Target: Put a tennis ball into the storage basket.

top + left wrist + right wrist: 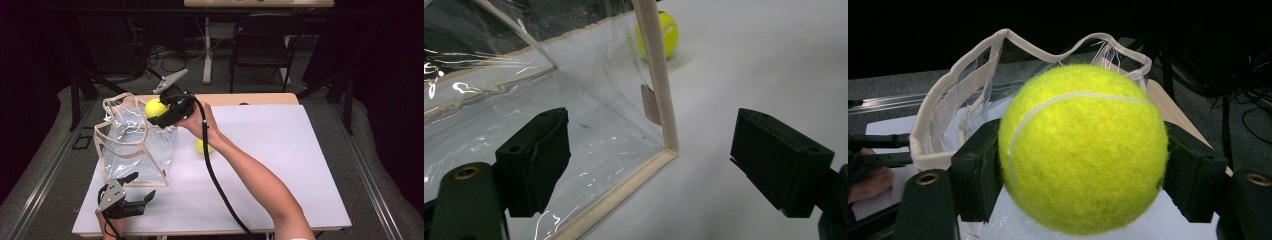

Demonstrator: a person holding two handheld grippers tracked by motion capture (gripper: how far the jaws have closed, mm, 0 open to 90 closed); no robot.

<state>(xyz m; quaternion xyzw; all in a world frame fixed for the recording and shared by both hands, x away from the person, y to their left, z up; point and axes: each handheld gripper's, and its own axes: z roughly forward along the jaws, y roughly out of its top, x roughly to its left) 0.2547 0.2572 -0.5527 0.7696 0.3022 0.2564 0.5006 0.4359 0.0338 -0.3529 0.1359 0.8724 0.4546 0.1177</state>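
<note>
A clear plastic bag (132, 145) with cream trim stands open on the white table (280, 165). My right gripper (159, 111) is shut on a yellow tennis ball (154, 107) and holds it above the bag's rim at the bag's far right corner. In the right gripper view the ball (1083, 147) sits squeezed between both jaws, with the bag's open mouth (968, 80) just beyond. A second tennis ball (202, 146) lies on the table right of the bag, also seen as the ball (663, 34) behind the bag's corner (669, 145). My left gripper (135, 192) rests open at the bag's near corner.
A black folding chair (262, 47) and a table leg (207, 50) stand beyond the far edge. The right gripper's black cable (215, 175) trails along the forearm across the table. Dark stands flank the table on both sides.
</note>
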